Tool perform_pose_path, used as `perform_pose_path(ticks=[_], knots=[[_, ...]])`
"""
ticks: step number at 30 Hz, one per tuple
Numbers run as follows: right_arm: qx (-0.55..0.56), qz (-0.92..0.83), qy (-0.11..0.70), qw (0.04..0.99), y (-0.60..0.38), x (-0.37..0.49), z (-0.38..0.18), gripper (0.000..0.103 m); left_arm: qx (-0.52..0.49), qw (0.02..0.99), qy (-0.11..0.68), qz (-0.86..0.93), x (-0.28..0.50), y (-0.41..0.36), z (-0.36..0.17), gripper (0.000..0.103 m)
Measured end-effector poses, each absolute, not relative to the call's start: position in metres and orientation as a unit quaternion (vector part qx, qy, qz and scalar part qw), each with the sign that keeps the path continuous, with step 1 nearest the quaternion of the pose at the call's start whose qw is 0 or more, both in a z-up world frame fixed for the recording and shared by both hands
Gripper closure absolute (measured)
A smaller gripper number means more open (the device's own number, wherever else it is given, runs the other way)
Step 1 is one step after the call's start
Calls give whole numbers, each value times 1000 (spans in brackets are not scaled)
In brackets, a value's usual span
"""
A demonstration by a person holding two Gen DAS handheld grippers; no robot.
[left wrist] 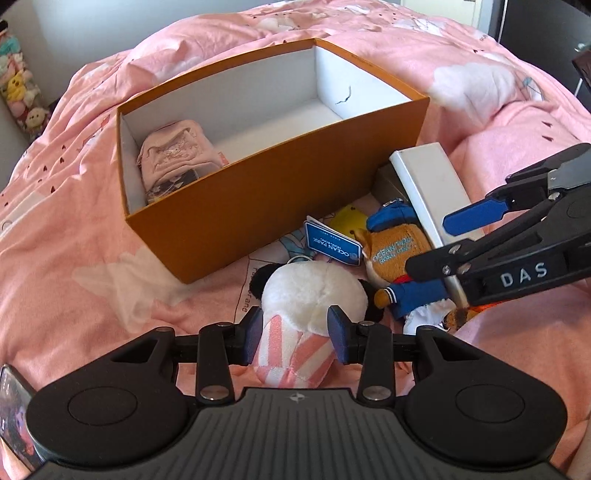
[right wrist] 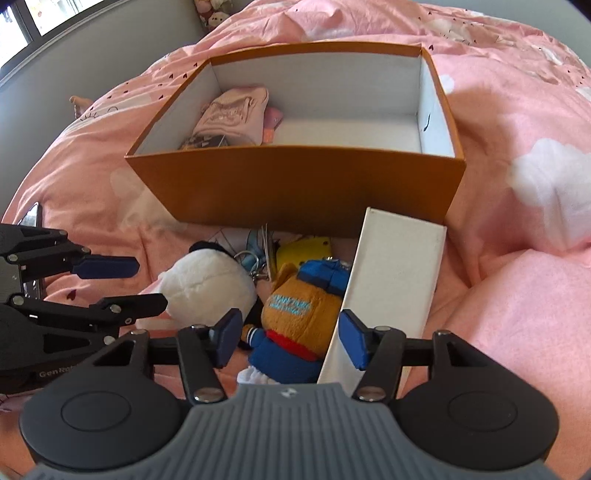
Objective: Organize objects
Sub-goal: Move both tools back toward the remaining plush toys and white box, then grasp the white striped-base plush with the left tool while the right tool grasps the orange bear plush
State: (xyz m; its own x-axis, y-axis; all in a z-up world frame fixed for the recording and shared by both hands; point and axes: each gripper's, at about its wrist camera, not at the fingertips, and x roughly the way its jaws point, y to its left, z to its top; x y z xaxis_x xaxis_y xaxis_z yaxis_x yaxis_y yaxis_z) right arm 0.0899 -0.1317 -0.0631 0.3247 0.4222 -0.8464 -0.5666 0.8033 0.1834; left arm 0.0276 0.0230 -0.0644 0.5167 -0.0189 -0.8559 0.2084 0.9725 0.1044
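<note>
The left gripper (left wrist: 295, 334), jaws clenched on the pink-striped base of the white plush panda (left wrist: 314, 291), sits just before the open orange cardboard box (left wrist: 258, 195), while the right gripper (right wrist: 291, 341), jaws released, straddles the brown plush bear in blue (right wrist: 295, 317).

Daylight from a window (right wrist: 33, 22) brightens the bed (right wrist: 517, 92); fisheye bending curves soft, blurred edges.

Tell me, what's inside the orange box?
In the orange box, a pink cloth bag lies at one end, on top of some printed cards. The rest shows bare white floor. What's under the bag is covered.
</note>
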Motion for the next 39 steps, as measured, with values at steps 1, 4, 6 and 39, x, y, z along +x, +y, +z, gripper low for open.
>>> perform_pose_path(ticks=[1,4,6,39], knots=[[-74,307,499,807,-131,89,-65,43,111,865,484,-74,27,19,-66,54],[-83,310,511,797,-127,88,-71,46,167,860,472,-93,25,1,-72,51],[-85,310,519,792,-127,89,-74,47,201,855,468,-100,25,-10,-77,51],[-74,307,533,785,-129,96,-81,50,279,835,472,-44,30,-9,-123,40]])
